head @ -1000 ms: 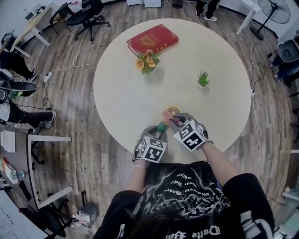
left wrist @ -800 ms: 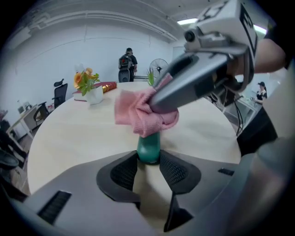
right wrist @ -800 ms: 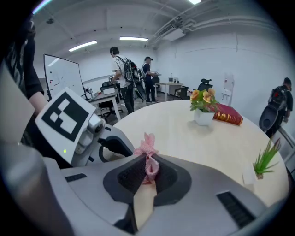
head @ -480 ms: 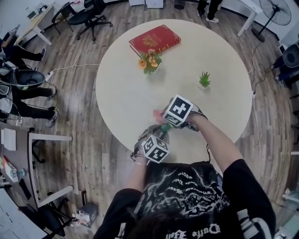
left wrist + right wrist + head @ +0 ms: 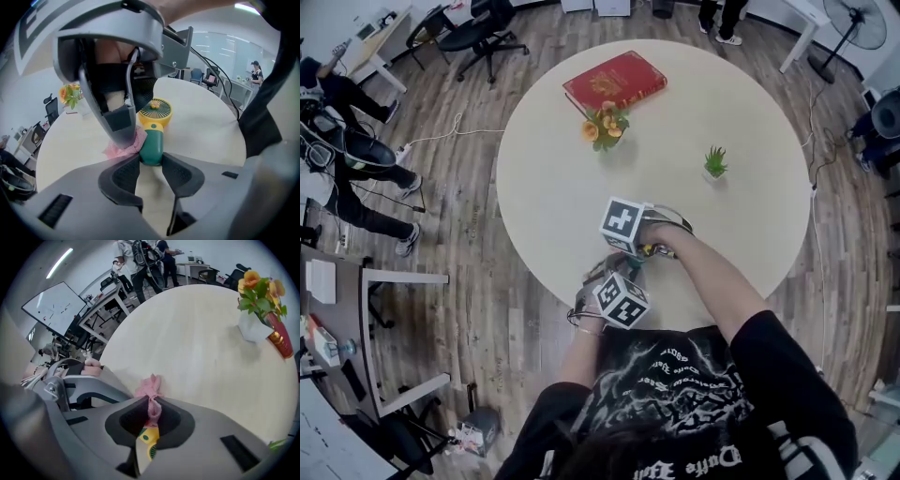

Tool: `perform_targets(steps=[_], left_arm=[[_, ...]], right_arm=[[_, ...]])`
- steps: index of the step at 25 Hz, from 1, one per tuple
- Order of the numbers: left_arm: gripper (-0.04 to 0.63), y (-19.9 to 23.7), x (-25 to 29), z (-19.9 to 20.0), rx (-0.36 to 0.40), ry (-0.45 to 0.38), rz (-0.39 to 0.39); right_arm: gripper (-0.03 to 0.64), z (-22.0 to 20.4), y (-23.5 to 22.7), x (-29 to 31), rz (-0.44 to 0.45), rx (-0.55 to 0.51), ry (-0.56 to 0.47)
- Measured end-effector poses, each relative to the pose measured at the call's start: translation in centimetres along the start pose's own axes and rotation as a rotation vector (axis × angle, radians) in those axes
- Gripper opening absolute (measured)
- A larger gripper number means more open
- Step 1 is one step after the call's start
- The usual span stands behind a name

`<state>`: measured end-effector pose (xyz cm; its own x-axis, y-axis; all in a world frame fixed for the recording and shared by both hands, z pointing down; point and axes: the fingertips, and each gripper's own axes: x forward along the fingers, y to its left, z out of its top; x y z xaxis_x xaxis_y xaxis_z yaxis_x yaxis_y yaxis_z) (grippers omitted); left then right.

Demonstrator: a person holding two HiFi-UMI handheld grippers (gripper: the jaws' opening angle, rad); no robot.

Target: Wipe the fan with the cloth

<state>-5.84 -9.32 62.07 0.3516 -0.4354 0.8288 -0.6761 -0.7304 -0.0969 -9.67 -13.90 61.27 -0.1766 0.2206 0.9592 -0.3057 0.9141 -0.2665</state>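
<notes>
Clamping the fan [image 5: 152,136] handle in my left tongs [image 5: 150,162], head pointing away, I pinch the cloth [image 5: 149,385] in my right tongs [image 5: 151,405] beside it.

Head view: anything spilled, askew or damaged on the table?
Nothing stands out. Flower vase and small plant stand upright, book lies flat. Left hand-held gripper holds the fan; right hand-held gripper pinches the cloth.

No readable text, shirt [image 5: 675,380] lettering illegible

light: bright, even overhead | shadows: soft | edges: fisheye-warped, dark | blur: slight
</notes>
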Motion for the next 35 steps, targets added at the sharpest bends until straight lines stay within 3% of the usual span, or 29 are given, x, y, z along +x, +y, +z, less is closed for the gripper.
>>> perform_targets(steps=[6, 15, 20, 25, 35], left_arm=[[0.169, 0.2, 0.1, 0.0, -0.048, 0.031, -0.013], [0.169, -0.1, 0.1, 0.1, 0.007, 0.07, 0.0], [0.169, 0.1, 0.2, 0.2, -0.024, 0.07, -0.01], [0.169, 0.4, 0.4, 0.2, -0.017, 0.097, -0.019], [0.17, 0.2, 0.4, 0.2, -0.075, 0.114, -0.065]], right_arm=[[0.038, -0.7, -1.7, -1.0, -0.088, -0.054, 0.026], [0.04, -2.0, -3.7, -2.4, -0.165, -0.099, 0.084], [0.04, -1.9, -5.5, -2.7, -0.175, -0.031, 0.039], [0.04, -2.4, -7.3, -3.3, -0.128, 0.171, -0.036], [0.04, -4.9, -10.2, -4.3, -0.122, 0.378, -0.089]])
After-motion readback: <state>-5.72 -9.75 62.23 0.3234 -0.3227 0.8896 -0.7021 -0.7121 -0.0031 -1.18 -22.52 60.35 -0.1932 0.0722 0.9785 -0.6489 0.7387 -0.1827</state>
